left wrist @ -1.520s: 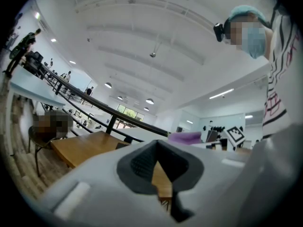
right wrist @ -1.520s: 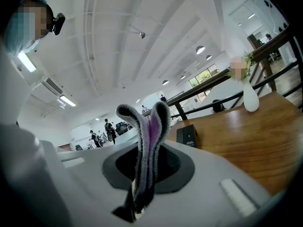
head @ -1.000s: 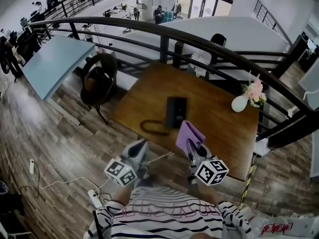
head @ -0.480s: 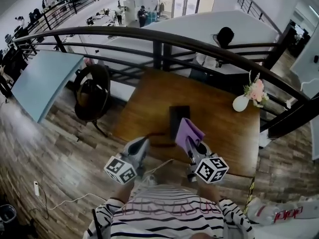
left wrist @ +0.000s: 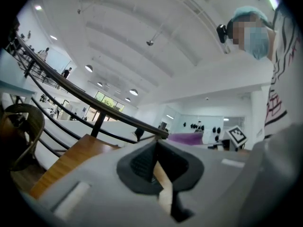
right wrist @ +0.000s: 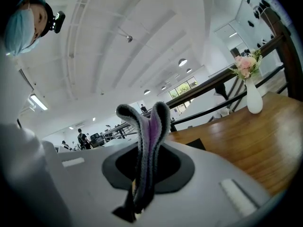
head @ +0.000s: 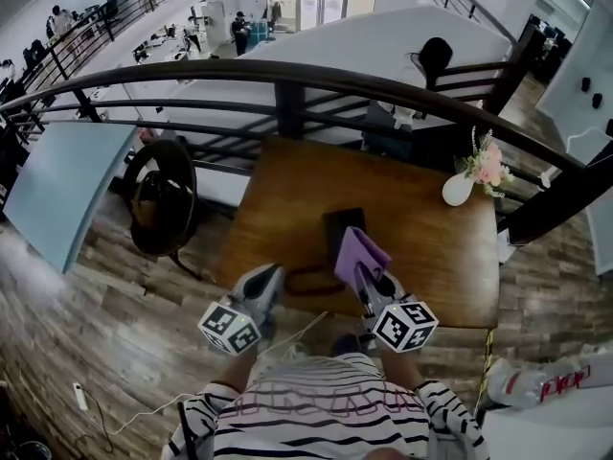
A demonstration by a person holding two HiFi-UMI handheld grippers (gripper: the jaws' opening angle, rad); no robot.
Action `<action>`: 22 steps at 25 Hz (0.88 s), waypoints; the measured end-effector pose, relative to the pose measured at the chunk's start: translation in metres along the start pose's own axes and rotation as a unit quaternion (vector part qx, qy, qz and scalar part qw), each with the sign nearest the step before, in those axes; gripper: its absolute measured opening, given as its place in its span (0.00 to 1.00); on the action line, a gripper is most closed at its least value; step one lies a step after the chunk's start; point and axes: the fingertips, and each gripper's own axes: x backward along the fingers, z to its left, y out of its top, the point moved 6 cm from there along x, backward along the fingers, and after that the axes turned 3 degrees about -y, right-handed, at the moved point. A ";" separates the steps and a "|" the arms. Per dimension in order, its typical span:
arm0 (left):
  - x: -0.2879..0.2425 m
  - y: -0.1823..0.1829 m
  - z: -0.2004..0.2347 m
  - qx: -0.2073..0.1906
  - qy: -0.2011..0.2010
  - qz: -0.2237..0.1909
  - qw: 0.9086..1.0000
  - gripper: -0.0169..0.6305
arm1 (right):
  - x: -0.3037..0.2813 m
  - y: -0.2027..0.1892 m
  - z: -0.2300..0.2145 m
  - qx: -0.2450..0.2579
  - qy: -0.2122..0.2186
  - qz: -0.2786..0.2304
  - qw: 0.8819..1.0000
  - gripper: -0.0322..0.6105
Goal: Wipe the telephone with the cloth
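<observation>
Now the right claw [head: 365, 278] pinches the cloth [head: 360, 254], telephone [head: 341, 224] just beyond.

Seen from above, a person holds a gripper in each hand, both raised in front of the chest and pointing forward. The left gripper [head: 270, 277] leans slightly to the right. Its two jaws are pressed together with nothing between them. The right gripper [head: 364, 278] is roughly level with it, a clear gap between the two. Its jaws are clamped on a folded purple cloth [head: 359, 253] that sticks out past the tips. The hands are hidden under the grippers. Striped sleeves [head: 203, 418] show at both lower corners.
</observation>
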 end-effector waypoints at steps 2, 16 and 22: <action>-0.005 -0.001 0.006 0.006 -0.005 0.004 1.000 0.03 | -0.008 0.002 -0.003 0.000 -0.004 0.001 1.000 0.11; -0.058 0.000 0.020 0.006 0.044 -0.022 0.999 0.03 | -0.078 0.018 -0.059 0.007 0.037 0.072 0.997 0.11; -0.067 -0.005 0.019 0.010 0.084 -0.034 0.996 0.03 | -0.109 0.008 -0.080 0.010 0.060 0.120 0.991 0.11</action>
